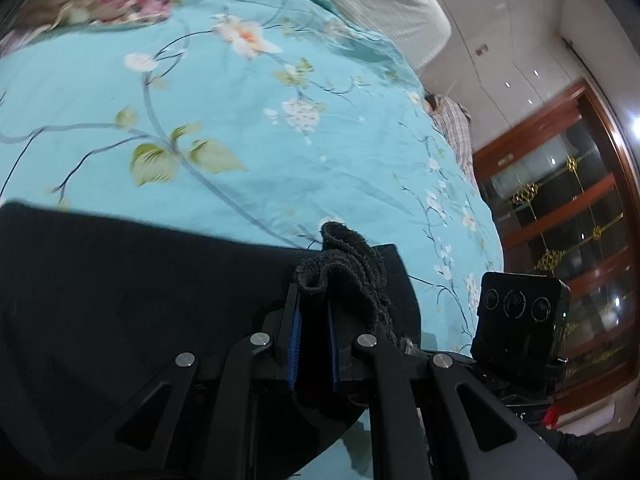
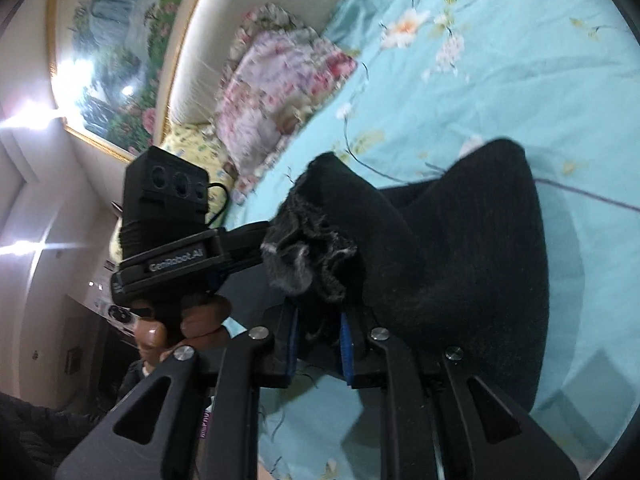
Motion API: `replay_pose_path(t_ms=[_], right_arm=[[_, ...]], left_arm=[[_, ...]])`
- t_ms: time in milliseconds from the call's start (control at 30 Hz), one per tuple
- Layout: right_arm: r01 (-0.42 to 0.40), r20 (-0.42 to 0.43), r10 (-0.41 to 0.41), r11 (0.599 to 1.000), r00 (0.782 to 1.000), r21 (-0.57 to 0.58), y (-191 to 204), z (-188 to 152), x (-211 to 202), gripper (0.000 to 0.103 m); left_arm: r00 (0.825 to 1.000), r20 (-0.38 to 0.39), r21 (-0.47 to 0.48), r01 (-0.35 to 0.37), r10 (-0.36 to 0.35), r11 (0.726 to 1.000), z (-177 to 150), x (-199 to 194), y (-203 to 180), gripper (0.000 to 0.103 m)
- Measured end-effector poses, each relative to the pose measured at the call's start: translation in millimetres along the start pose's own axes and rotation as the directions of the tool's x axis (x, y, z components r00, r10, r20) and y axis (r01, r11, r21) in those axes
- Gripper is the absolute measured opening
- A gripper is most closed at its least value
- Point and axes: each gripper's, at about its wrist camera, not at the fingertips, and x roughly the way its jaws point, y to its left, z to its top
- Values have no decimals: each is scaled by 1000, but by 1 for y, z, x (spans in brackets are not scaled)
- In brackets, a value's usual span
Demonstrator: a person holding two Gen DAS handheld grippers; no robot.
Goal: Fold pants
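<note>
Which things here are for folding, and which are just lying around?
For the job: black pants, left tool, right tool, both clamped on bunched pants fabric.

Just lying about: flowered pillow, teal bedspread, painting, wooden cabinet.

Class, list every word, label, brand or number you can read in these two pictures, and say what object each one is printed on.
"GenRobot.AI": on the side of the black camera mount of the left gripper, seen from the right wrist view.
Purple print on a strip beneath the right gripper: too blurred to read.
Left wrist view: no legible text.
</note>
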Motion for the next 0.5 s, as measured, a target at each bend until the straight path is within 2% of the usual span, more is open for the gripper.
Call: replay_pose_path(t_ms=[300, 500], right_arm=[[11, -30, -13, 999, 999, -46, 11, -5, 6, 45], [4, -65, -7, 998, 998, -57, 21, -6, 13, 47]], left_arm=[[998, 62, -78, -14, 18, 997, -11, -17, 17, 14], [988, 124, -136, -78, 95, 988, -26, -38, 25, 23]])
